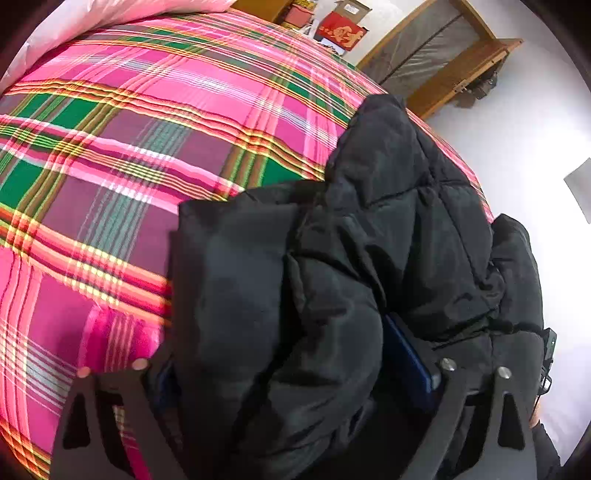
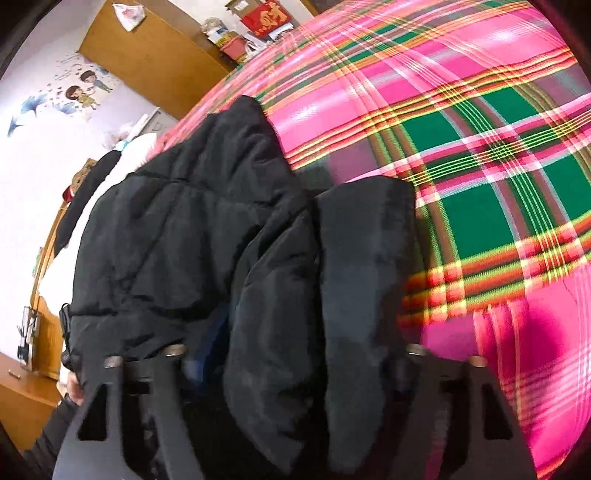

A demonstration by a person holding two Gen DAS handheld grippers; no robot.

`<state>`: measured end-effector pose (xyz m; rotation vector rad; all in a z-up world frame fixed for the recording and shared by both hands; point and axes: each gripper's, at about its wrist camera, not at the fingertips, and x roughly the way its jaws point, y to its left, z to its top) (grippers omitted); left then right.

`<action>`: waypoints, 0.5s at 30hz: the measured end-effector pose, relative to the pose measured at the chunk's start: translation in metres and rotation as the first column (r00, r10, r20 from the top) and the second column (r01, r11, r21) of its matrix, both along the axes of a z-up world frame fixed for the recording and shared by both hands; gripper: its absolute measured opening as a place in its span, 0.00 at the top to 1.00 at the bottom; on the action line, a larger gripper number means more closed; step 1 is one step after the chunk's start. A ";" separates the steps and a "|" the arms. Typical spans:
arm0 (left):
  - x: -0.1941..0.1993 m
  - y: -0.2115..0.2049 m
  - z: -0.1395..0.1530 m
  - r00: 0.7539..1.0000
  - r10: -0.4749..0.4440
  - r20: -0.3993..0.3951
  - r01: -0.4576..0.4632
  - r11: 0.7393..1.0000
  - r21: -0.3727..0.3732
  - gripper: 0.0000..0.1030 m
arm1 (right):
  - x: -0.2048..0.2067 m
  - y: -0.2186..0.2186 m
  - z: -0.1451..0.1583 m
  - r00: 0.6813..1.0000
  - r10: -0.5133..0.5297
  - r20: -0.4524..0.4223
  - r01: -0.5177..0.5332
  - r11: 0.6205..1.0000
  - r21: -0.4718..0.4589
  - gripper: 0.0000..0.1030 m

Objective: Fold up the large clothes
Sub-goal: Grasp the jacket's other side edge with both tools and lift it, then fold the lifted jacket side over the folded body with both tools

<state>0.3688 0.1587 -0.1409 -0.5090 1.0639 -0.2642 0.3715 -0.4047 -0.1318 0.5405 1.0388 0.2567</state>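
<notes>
A black puffer jacket [image 1: 388, 229] is bunched over a bed with a pink, green and purple plaid cover [image 1: 155, 122]. In the left wrist view my left gripper [image 1: 295, 365] has a thick fold of the jacket between its two fingers, and a blue pad [image 1: 410, 354] presses the cloth on the right side. In the right wrist view the same jacket [image 2: 192, 229] fills the gap of my right gripper [image 2: 295, 350], with a flat dark panel [image 2: 365, 258] hanging over the plaid cover [image 2: 480, 147]. The fingertips of both grippers are hidden in the cloth.
A wooden bed frame [image 1: 443, 62] and white floor [image 1: 517, 140] lie beyond the bed. A red box [image 1: 343, 31] and a wooden cabinet [image 2: 147, 55] stand at the far end. A pink pillow [image 1: 74, 22] lies at the top left. A wooden table [image 2: 26, 398] is at the left.
</notes>
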 end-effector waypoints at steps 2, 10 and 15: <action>0.000 -0.002 0.001 1.000 -0.003 0.005 0.003 1.000 -0.003 0.17 | -0.003 -0.002 -0.002 1.000 -0.007 0.004 0.007 1.000 0.011 0.50; 0.001 -0.027 0.027 0.999 -0.019 0.036 0.014 0.989 0.150 0.63 | 0.001 0.018 0.017 1.000 -0.014 0.002 0.014 0.996 -0.085 0.68; -0.006 -0.034 0.068 0.997 -0.011 0.079 -0.008 0.971 0.239 0.73 | -0.005 0.023 0.050 0.999 -0.023 0.023 0.026 0.990 -0.139 0.76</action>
